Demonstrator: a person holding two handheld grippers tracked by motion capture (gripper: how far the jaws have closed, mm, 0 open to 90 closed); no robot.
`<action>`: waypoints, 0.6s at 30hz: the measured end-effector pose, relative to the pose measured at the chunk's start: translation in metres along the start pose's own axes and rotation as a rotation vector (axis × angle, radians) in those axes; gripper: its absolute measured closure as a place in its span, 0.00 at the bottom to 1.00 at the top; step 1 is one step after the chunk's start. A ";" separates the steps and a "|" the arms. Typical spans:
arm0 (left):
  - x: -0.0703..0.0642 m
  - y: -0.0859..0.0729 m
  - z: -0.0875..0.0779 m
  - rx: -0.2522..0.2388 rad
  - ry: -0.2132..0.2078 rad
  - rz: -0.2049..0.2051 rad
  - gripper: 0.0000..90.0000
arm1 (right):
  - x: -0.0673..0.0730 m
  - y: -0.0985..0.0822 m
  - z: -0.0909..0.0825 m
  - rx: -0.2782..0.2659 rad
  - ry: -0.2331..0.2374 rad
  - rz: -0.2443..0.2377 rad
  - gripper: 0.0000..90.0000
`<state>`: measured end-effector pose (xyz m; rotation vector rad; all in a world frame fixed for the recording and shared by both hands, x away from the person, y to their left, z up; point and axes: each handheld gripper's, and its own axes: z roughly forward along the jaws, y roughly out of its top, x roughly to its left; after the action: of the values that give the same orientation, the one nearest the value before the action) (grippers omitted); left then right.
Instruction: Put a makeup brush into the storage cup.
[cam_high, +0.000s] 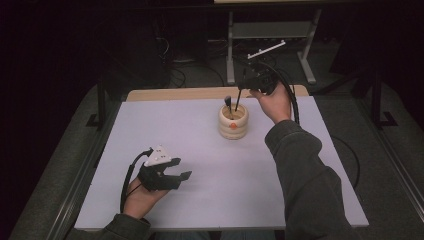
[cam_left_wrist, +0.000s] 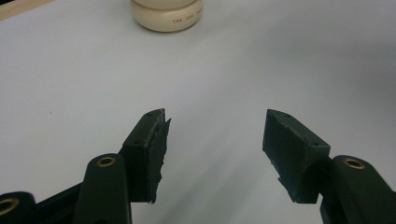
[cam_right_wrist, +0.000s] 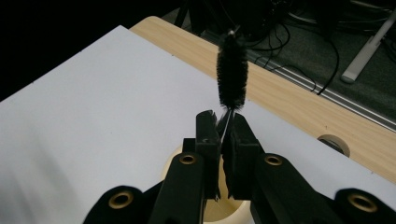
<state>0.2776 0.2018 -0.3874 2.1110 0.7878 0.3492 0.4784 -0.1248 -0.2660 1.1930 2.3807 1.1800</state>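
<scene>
The cream holder (cam_high: 233, 121) stands upright on the desk (cam_high: 210, 165), toward its far edge, and everything here is read from it. The right hand-held gripper (cam_high: 243, 87) hangs just above and slightly to the right of the holder's mouth, its jaws pressed together on the thin wire stem of a black bottle brush (cam_right_wrist: 231, 74). In the right gripper view the brush's bristled head stands out beyond the jaw tips, while the open mouth of the holder (cam_right_wrist: 224, 212) sits directly beneath the jaws. So the brush lies along the gripper's own line, and its long axis runs steeply, close to upright but leaning. In the high view the dark stem (cam_high: 238, 100) slants down from the gripper toward the holder's opening, alongside a second dark tool (cam_high: 228, 104) already standing in the holder with its head up. Which end of the held brush enters first cannot be told for certain from the high view.

The coming move probably turns on one relation: the stem's lower end against the holder's mouth. It sits almost over the opening, so a short, near-vertical descent with a small correction toward the holder's centre should seat it, clear of the tool already inside.

The left hand-held gripper (cam_high: 182, 175) rests low over the near left part of the desk, well apart from the holder, jaws spread with nothing between them. The right hand is by far the nearer.
</scene>
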 end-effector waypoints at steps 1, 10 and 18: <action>0.001 0.000 -0.001 0.013 -0.001 0.006 0.44 | 0.000 0.000 0.001 0.002 -0.001 0.004 0.94; 0.003 0.000 -0.002 0.011 0.004 0.021 0.43 | -0.003 -0.005 0.012 0.017 -0.008 0.015 0.94; 0.002 0.000 -0.001 0.009 -0.001 0.007 0.42 | -0.007 -0.011 0.019 0.024 -0.017 0.025 0.94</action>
<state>0.2781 0.2037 -0.3869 2.1227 0.7836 0.3491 0.4862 -0.1229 -0.2878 1.2384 2.3807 1.1466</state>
